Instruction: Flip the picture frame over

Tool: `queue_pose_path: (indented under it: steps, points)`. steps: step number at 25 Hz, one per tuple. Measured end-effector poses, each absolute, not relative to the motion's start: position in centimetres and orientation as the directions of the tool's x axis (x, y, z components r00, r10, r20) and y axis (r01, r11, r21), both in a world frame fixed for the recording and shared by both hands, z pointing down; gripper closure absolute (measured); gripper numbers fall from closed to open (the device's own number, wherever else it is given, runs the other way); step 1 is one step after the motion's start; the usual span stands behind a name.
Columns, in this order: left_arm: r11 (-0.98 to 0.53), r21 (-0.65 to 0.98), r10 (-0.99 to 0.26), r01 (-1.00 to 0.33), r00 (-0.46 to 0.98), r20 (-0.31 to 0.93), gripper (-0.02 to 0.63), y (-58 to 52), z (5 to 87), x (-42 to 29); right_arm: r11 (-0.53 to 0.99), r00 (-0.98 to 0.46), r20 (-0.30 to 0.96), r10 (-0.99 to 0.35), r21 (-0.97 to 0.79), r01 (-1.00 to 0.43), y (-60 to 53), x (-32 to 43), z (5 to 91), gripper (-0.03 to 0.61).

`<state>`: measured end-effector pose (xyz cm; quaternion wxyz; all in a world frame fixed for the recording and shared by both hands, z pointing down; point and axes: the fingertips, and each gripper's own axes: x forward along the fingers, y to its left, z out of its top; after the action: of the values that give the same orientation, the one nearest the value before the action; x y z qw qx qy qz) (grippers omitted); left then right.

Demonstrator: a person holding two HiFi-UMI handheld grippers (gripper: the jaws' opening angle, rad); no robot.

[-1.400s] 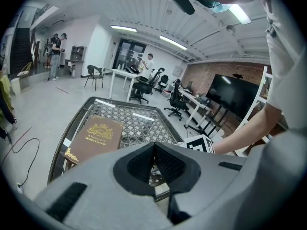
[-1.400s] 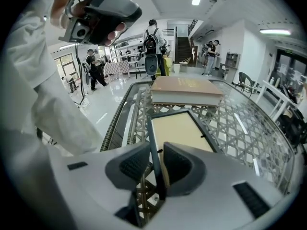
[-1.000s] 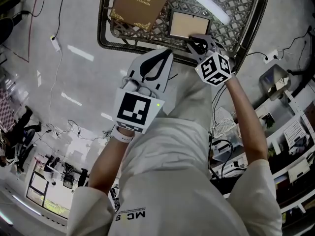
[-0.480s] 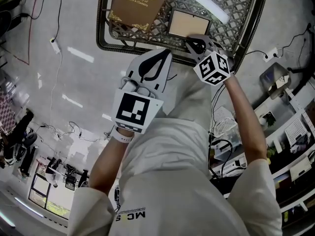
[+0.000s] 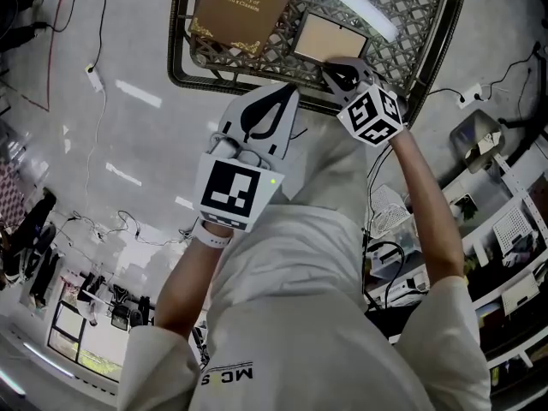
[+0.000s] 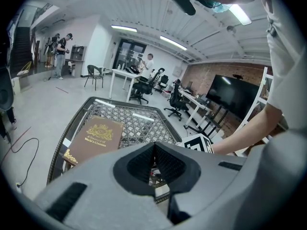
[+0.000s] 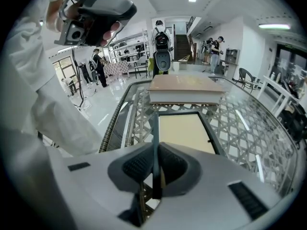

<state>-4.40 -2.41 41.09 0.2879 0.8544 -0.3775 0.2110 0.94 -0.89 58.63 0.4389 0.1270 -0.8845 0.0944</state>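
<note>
While my right gripper (image 5: 338,74) is clenched on the frame (image 5: 330,39), my left gripper (image 5: 282,97) hangs free over the near rim of the table (image 5: 184,67).

In the right gripper view my jaws (image 7: 154,169) are pinched on the frame's (image 7: 184,131) thin dark edge, which runs straight down between the pads. A plain beige panel inside a dark border faces up. I cannot tell whether the gripped edge is raised or flat on the lattice top. The book (image 7: 186,89) lies just beyond the frame's far end, close to it, and I cannot tell whether they touch.

In the left gripper view my jaws (image 6: 154,162) are pressed together with nothing between them. Past them the brown book (image 6: 96,138) with its gold crest lies flat near the table's (image 6: 62,138) left rim.

From the head view the book (image 5: 244,2) sits to the left of the frame on the same lattice surface. My left gripper is well short of both, while my right reaches in to the frame's near edge.
</note>
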Motion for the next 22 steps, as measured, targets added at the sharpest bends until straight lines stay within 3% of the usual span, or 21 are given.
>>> queue_pose_path:
  steps: [22]
  points:
    - [-0.541, 0.327, -0.541, -0.775, 0.619, 0.570, 0.594, -3.1, 40.4, -4.6, 0.914, -0.658, 0.752, -0.039, -0.240, -0.328, -0.5, 0.1, 55.5, 0.525]
